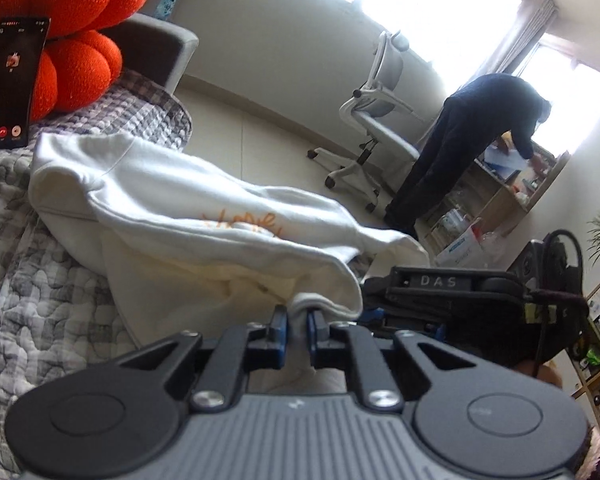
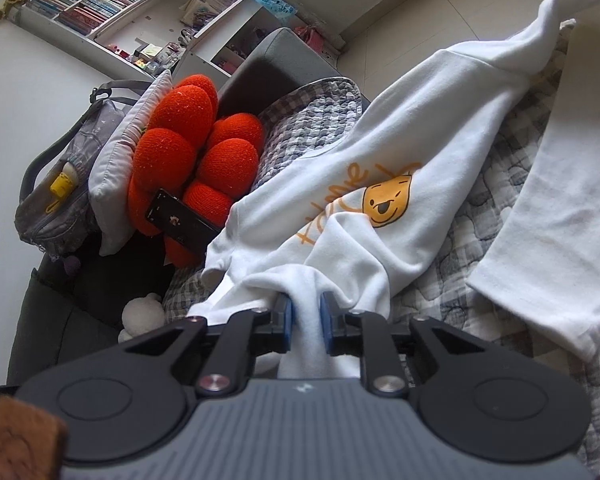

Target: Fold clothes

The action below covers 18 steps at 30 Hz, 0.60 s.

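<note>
A white sweatshirt (image 2: 400, 140) with an orange bear print and orange lettering lies stretched across a grey checked quilt (image 2: 496, 200). My right gripper (image 2: 306, 312) is shut on a bunched edge of it, white cloth pinched between the blue pads. The left wrist view shows the same sweatshirt (image 1: 172, 200) lifted off the quilt (image 1: 40, 300), and my left gripper (image 1: 298, 318) is shut on another edge of it. The right gripper's body (image 1: 460, 292) shows just to the right of my left one. A second white garment (image 2: 560, 200) lies flat on the quilt at the right.
An orange knotted cushion (image 2: 192, 152) with a black phone (image 2: 180, 224) leaning on it sits at the sofa's end, beside a grey pillow and bag. A person in dark clothes (image 1: 472, 140) bends over a low shelf by the window. A white office chair (image 1: 376, 120) stands on the floor.
</note>
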Motion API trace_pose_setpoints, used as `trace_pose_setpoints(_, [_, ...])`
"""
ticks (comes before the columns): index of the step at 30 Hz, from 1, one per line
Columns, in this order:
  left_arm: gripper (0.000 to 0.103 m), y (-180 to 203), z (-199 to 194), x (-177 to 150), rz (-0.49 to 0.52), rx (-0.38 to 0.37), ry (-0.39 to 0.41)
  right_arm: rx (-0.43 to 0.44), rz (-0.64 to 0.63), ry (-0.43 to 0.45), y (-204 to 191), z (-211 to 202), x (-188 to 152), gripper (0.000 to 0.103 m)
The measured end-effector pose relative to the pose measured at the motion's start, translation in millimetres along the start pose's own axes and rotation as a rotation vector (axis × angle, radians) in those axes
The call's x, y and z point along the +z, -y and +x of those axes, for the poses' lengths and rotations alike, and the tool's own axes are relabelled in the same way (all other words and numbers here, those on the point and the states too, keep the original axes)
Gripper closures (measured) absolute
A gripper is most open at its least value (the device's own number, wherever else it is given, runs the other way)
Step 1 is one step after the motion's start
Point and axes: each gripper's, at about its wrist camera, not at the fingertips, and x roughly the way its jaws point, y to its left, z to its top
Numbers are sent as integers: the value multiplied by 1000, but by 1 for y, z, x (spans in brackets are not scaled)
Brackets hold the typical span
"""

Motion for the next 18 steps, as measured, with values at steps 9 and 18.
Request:
trace_pose_setpoints(9, [94, 9, -43, 16, -106, -150, 241, -41, -21, 46, 0, -31, -6, 57])
trace_pose_setpoints(18, [94, -8, -50, 37, -206, -127, 356, -106, -66, -6, -11, -21, -35, 57])
